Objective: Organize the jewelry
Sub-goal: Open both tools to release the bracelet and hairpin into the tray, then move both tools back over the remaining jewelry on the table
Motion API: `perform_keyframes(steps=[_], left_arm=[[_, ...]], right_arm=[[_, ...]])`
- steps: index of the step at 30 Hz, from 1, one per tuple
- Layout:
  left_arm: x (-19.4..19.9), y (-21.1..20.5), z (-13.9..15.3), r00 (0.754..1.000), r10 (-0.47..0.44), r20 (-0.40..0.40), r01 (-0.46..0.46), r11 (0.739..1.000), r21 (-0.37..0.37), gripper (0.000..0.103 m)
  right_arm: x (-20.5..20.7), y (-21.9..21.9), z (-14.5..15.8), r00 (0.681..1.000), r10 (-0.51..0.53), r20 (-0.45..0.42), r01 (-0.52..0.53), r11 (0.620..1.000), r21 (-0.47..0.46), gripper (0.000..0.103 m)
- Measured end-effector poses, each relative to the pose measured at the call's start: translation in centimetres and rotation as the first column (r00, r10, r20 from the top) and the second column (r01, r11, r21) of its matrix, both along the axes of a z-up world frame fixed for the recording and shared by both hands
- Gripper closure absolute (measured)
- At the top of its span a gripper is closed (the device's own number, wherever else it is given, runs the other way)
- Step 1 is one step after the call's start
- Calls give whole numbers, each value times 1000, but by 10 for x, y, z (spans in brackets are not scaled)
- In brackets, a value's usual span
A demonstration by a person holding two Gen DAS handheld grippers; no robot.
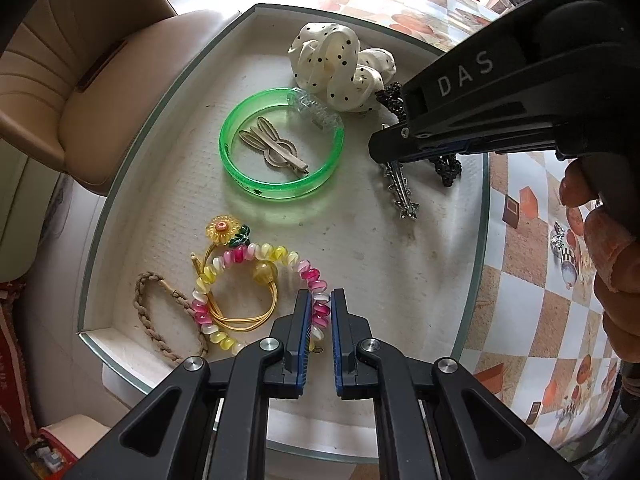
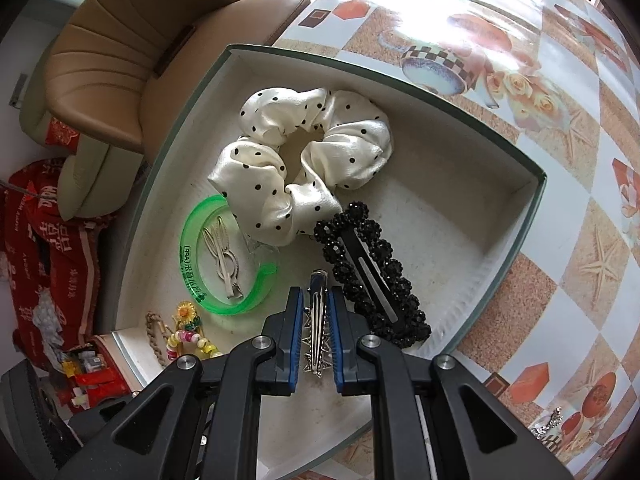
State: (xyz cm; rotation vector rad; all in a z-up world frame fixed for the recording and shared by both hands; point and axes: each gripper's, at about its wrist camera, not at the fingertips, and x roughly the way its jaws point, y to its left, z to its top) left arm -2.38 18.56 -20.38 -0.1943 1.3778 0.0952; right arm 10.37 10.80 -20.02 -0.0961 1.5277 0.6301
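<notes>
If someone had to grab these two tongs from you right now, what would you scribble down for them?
Left tongs: shut on the pink-and-yellow bead bracelet, low in the tray.
Right tongs: nearly shut around the silver star hair clip, beside the black beaded clip.
Already in the tray: polka-dot scrunchie, green bangle with a beige bunny clip inside it, sunflower hair tie, braided cord.
Left: let go of both pieces. A small silver item lies out on the tablecloth, possibly still to be put away.
</notes>
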Motion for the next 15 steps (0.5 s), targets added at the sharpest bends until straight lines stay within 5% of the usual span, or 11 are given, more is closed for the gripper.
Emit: perform_keyframes(steps=[9,10,11,12,15], left_arm=[[7,1,14,1000,8,5,-8,1000,23,90],[7,1,16,1000,10,5,-10,1000,28,74],[7,1,17,1000,12,7,-12,999,33,34],[7,2,22,1000,23,22,-24,998,49,11],[9,-2,37,998,21,56,-26,997,75,10]], right_arm=[[1,-7,26,1000,-18,7,18,997,81,64],[2,-10,31,1000,-27,11,26,995,92,62],[2,-12,34,999,-33,14,31,995,99,60],[2,-15,38,999,-40,16,38,994,106,60],[3,-27,49,998,-59,25,56,991,124,58]])
